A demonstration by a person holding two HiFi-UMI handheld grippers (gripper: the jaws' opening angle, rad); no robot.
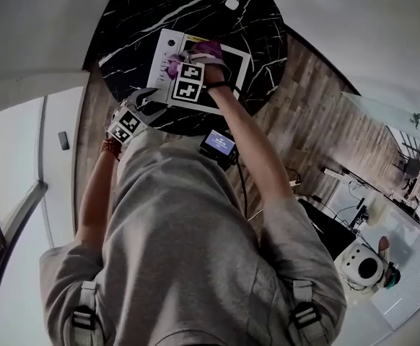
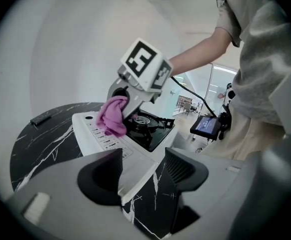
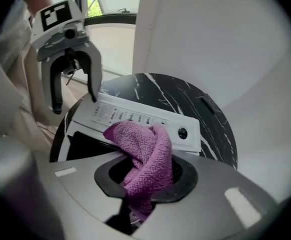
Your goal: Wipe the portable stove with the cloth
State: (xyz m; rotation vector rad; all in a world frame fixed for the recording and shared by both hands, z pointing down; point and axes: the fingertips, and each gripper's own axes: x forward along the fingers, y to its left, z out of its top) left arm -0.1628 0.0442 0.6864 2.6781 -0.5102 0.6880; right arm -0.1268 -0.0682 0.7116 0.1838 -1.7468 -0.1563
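Looks steeply down on a round black marble table [image 1: 123,27] carrying a white stove [image 1: 163,52] with a black burner well [image 2: 148,124].

Right gripper [image 3: 146,176] pointed steeply down over the stove, jaws clamped shut on a bunched pink cloth [image 3: 145,149]. Cloth hanging out past the jaw tips, low over the white control strip [image 3: 135,116], close to the knob [image 3: 182,132]. Contact with the strip likely, though not certain from these angles.

Left gripper [image 2: 143,159] at the stove's near corner, jaws spread apart with that corner between them. One tip touching or almost touching the edge, nothing squeezed. Judged to be steadying the stove, not gripping it.

Progress, as a judgement: wiping under way, somewhere in the middle. Cloth already in the jaws and at the stove, so that part done. For now on the control strip only. No streaks, crumbs or damp marks visible, so no way to tell cleaned areas from uncleaned. Probably left: the burner well and its pan supports, the rest of the white rim, perhaps the sides, then setting the cloth down.

Elsewhere on the table, well apart from the stove: a small dark flat thing [image 3: 205,104] and a small white thing [image 1: 232,3].
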